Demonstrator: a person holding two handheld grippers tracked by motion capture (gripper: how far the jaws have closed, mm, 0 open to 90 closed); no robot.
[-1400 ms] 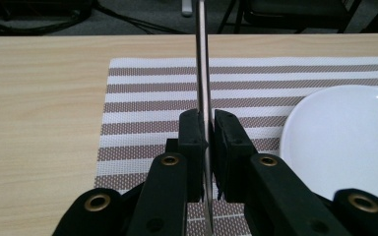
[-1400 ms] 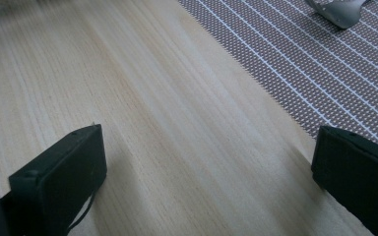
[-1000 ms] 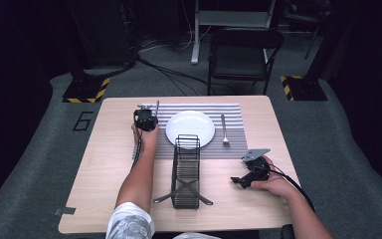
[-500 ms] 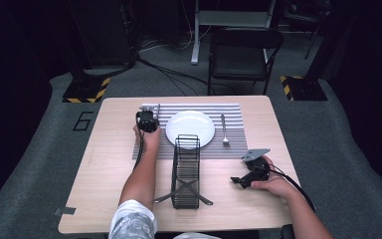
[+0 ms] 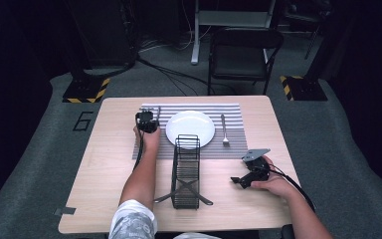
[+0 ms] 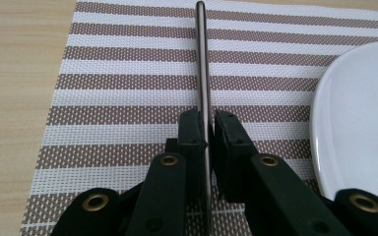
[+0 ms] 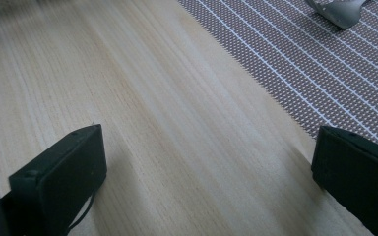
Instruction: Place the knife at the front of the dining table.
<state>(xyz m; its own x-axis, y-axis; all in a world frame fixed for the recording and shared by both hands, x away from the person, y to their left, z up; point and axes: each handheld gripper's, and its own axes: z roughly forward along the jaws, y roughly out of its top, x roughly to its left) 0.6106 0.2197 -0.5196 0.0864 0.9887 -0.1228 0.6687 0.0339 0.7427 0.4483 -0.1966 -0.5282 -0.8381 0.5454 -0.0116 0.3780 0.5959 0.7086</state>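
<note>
A black wire rack is taken as the landmark: it is stood on the wooden table at its near middle, its long axis running away from the person, with a crossed wire foot spread out at its near end. To the right of the rack, well apart from it, the right gripper is rested low over bare wood in the person's hand, a grey plate seen on its top; in the right gripper view its jaws are spread wide with nothing between them, and the edge of the striped placemat is seen just ahead. To the left of the rack a bare forearm is stretched forward alongside it. Beyond the rack's far end, almost touching it, a white plate is laid on the placemat. To the right of the plate, past the rack's far right corner, a fork is laid on the mat, parallel to the rack. To the left of the plate, past the rack's far left corner, the left gripper is held over the mat; in the left gripper view its jaws are closed narrowly on a thin metal knife set on edge, which is pointed away over the stripes, with the plate's rim just beside it.
</note>
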